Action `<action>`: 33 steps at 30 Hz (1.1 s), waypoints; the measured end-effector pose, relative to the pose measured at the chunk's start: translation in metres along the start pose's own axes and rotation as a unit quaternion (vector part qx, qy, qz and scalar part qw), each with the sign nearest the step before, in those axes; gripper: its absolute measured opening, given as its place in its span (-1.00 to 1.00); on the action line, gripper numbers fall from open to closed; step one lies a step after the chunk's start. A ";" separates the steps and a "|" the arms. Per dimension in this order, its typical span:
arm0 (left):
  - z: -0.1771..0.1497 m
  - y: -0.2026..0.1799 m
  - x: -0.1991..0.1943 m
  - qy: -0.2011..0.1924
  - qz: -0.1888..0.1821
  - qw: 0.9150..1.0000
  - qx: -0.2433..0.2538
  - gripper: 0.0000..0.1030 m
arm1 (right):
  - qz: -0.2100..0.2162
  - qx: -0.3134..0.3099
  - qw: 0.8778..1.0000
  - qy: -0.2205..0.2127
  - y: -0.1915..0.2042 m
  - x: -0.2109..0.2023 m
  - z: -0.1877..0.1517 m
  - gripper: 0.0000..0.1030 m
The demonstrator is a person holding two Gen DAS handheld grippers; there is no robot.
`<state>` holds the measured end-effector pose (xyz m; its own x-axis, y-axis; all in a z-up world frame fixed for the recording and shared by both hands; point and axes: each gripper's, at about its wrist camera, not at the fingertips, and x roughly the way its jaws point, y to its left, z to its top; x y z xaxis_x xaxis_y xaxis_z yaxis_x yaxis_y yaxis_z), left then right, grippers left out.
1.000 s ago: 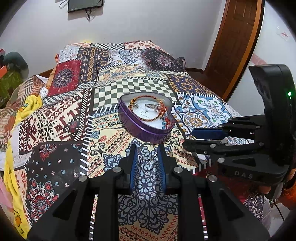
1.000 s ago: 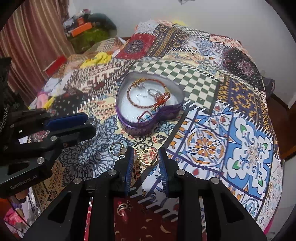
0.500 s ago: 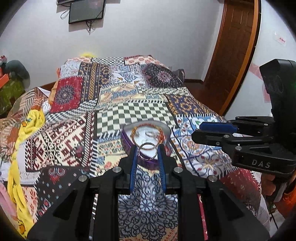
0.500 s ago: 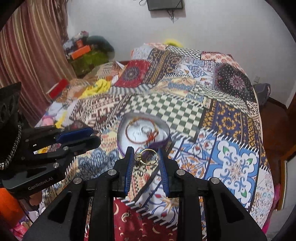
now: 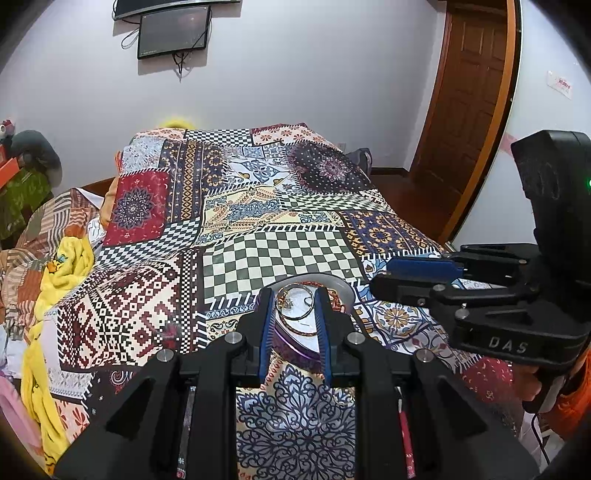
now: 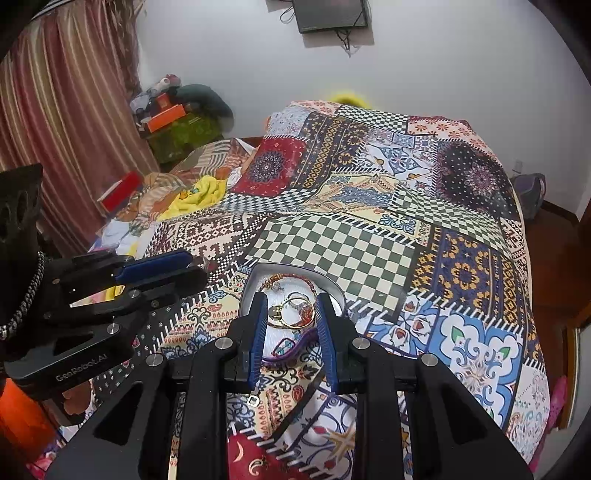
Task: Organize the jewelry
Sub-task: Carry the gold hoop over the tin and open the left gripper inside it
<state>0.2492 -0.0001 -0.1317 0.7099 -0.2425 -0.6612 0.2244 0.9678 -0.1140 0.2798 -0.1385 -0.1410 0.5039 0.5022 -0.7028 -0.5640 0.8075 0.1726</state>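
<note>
On the patchwork bedspread [image 6: 369, 221], near its foot, sits a purple heart-shaped tin [image 6: 295, 288] with a pale lining, open at the top. It already holds a beaded bracelet [image 6: 288, 278] and, it appears, some smaller pieces that cannot be made out.

The left gripper [image 5: 294, 310] is closed on a silver hoop [image 5: 294, 304], gripped at both sides and held above the tin. The right gripper [image 6: 291, 314] is likewise closed on a gold ring [image 6: 290, 314] bearing a small bead at one side, also held over the tin's interior. How high either piece sits above the lining cannot be told.

Assessment of progress: part of the sorting is done, as the tin is partly filled. Two pieces are in hand and not yet released. One small square metal item [image 6: 252, 400] lies loose on the bedspread below the right gripper and probably remains to be collected. No lid is in sight.

Surface: a soft, busily patterned cloth, on which small jewelry is hard to pick out. Room: pale walls, a wall-mounted screen [image 5: 171, 31] with trailing cables, a brown wooden door [image 5: 469, 110] to the right, a striped curtain [image 6: 62, 129] to the left, and yellow cloth [image 6: 195, 195] with assorted clutter beside the bed.
</note>
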 end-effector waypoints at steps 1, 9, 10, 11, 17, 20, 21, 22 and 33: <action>0.000 0.001 0.003 0.002 0.000 1.000 0.000 -0.61 | 0.001 -0.001 1.000 0.002 0.000 0.004 0.000 -0.53; -0.005 0.011 0.033 0.042 -0.011 0.999 -0.010 -0.61 | 0.006 0.003 0.999 0.032 -0.003 0.030 -0.007 -0.53; -0.005 0.012 0.037 0.046 -0.013 0.999 -0.010 -0.61 | 0.006 0.002 0.999 0.035 -0.004 0.031 -0.008 -0.53; -0.005 0.012 0.039 0.048 -0.014 0.999 -0.010 -0.61 | 0.006 0.001 0.999 0.038 -0.004 0.034 -0.008 -0.53; 0.001 0.015 0.052 0.055 -0.034 0.998 -0.015 -0.61 | 0.010 -0.008 0.999 0.047 -0.003 0.040 -0.009 -0.53; 0.004 0.015 0.058 0.059 -0.037 0.997 -0.016 -0.61 | 0.011 -0.017 0.999 0.050 0.000 0.043 -0.010 -0.53; 0.004 0.015 0.059 0.061 -0.038 0.997 -0.016 -0.61 | 0.010 -0.019 0.998 0.052 0.001 0.045 -0.009 -0.53; 0.005 0.016 0.060 0.062 -0.040 0.997 -0.017 -0.61 | 0.010 -0.020 0.998 0.053 0.001 0.046 -0.009 -0.53; 0.005 0.023 0.065 0.070 -0.044 0.996 -0.025 -0.61 | 0.014 -0.020 0.998 0.062 0.003 0.056 -0.012 -0.53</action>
<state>0.3042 0.0059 -0.1739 0.5883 -0.3179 -0.7436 0.2453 0.9463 -0.2105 0.2989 -0.1119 -0.1883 0.4044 0.4802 -0.7784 -0.6040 0.7793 0.1669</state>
